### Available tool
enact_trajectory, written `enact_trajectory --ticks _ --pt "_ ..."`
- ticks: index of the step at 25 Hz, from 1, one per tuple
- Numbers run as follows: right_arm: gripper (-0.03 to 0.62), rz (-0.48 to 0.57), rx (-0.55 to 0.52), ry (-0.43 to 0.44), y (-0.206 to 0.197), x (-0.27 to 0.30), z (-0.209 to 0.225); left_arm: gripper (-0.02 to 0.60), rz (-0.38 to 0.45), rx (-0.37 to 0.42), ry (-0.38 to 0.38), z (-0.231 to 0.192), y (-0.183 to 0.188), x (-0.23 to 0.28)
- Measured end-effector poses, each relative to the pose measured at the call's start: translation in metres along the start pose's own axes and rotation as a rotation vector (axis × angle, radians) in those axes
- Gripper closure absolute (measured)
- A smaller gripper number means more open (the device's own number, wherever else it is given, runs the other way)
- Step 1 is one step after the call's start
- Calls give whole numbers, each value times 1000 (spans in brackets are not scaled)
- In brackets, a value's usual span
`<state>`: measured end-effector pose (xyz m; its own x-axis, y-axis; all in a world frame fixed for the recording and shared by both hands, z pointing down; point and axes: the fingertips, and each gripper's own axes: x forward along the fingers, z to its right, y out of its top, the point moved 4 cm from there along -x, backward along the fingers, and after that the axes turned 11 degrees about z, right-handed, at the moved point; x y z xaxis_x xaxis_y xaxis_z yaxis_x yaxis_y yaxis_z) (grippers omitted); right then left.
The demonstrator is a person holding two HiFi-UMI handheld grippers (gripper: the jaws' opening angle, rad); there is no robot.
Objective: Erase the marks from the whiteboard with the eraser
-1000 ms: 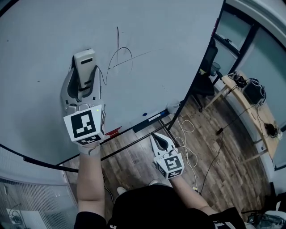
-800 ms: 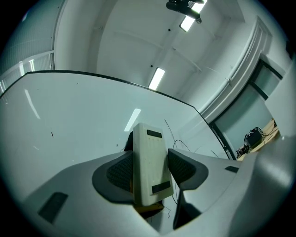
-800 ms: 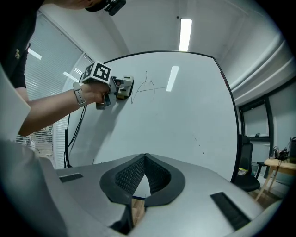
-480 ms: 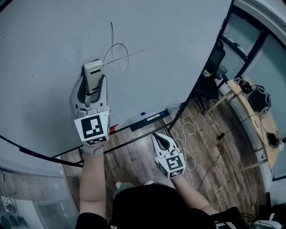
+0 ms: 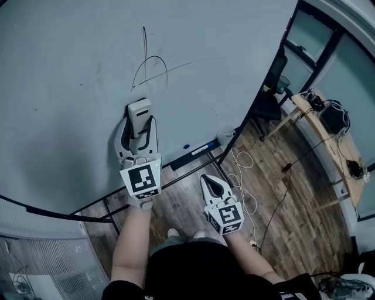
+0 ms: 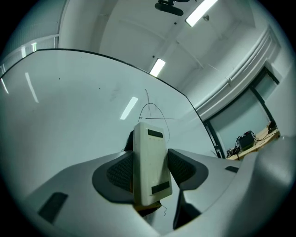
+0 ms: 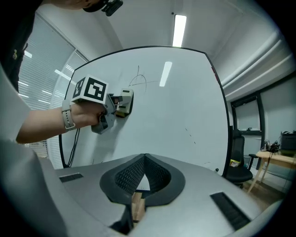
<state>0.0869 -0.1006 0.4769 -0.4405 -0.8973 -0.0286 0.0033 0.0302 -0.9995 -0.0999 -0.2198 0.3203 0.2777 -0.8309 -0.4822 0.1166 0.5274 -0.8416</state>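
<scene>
Your left gripper (image 5: 139, 132) is clamped on the eraser (image 5: 139, 112). The eraser seems to lie flat against the whiteboard (image 5: 64, 76), just below the marks (image 5: 150, 69) and apart from them, though the contact itself is hard to confirm. Your right gripper (image 5: 208, 180) hangs low by your body, jaws together on nothing. Under the board's lower edge a tray (image 5: 196, 153) carries a blue-capped marker. In the left gripper view the eraser's pale back blocks the board directly ahead, with the thin pen loop just above it. Only that view shows the ceiling lights (image 6: 199, 12). The right gripper view shows your hand (image 7: 85, 111) from the side. A wood floor (image 5: 293, 199), loose cables (image 5: 243, 176), a black chair (image 5: 270, 96) and a desk (image 5: 321, 126) lie to the right.
</scene>
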Motion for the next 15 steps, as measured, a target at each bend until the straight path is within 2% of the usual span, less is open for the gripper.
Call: enact_trajectory --ticks 5,11,15 --pt "566 10 -3 -73 2 2 -5 334 7 -32 -20 -3 4 1" --pt "566 27 -21 -145 3 1 -11 336 42 -124 -41 -9 23 15" --pt "566 34 -23 -166 3 -1 -10 336 79 -109 -67 -9 47 33"
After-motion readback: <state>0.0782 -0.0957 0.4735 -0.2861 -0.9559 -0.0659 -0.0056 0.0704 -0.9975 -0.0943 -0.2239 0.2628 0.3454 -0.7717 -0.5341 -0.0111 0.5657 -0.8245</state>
